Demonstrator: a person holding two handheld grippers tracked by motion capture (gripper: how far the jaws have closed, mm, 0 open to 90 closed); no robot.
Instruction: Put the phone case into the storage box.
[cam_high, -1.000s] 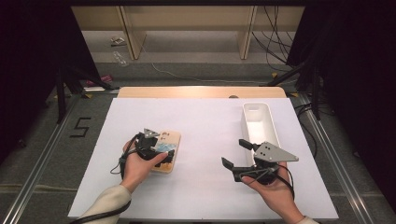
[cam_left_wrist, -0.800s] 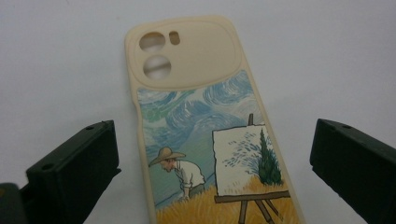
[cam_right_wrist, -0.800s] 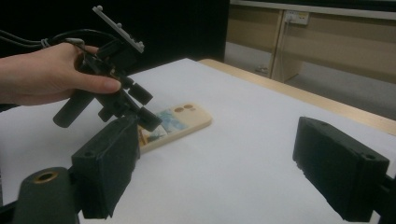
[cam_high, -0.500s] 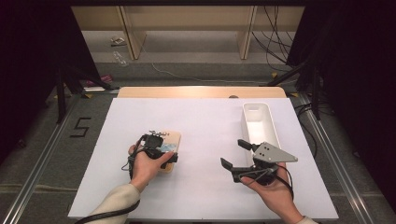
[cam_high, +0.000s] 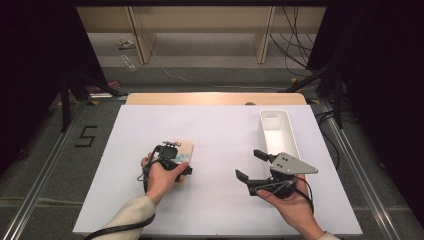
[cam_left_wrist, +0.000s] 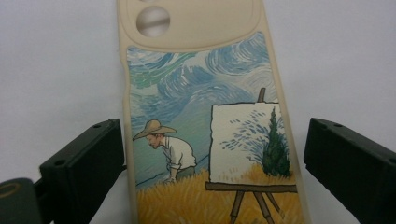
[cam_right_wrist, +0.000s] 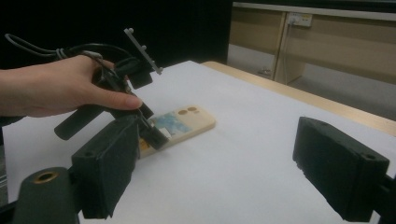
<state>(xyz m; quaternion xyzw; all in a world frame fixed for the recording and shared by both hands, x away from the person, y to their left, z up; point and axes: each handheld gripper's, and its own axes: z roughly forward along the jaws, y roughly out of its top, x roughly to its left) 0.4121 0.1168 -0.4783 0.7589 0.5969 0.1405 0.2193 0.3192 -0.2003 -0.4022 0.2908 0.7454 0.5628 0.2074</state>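
- Cream-coloured, soft-looking plastic forms the rim of the flat rectangular phone case with a painted scene of a straw-hatted painter at an easel (cam_left_wrist: 210, 140). It lies face-down-flat on the white-covered table (cam_high: 220, 130), at about 8 o'clock from the table's middle.
- The left hand-held gripper (cam_high: 170, 161) hangs right over the case with its black jaws spread, one on each long edge. In the left gripper view both jaws stand just clear of the case's sides, so nothing is clamped yet.
- The right hand-held gripper (cam_high: 252, 167) sits low at about 4 o'clock, jaws wide apart and empty, well apart from the case.
- A long white plastic bin (cam_high: 277, 132) stands at about 2 o'clock, seemingly empty, though its far end is hard to read.
- Judged risk: the case is thin and flat on the table, so closing on it could make the jaws ride over the rounded rim and skid it sideways rather than grip it.
- A soft case could bow or pop out if squeezed hard across its width.
- If the jaws close too high, they may catch only the upper lip, and the case could tilt and drop on lifting.
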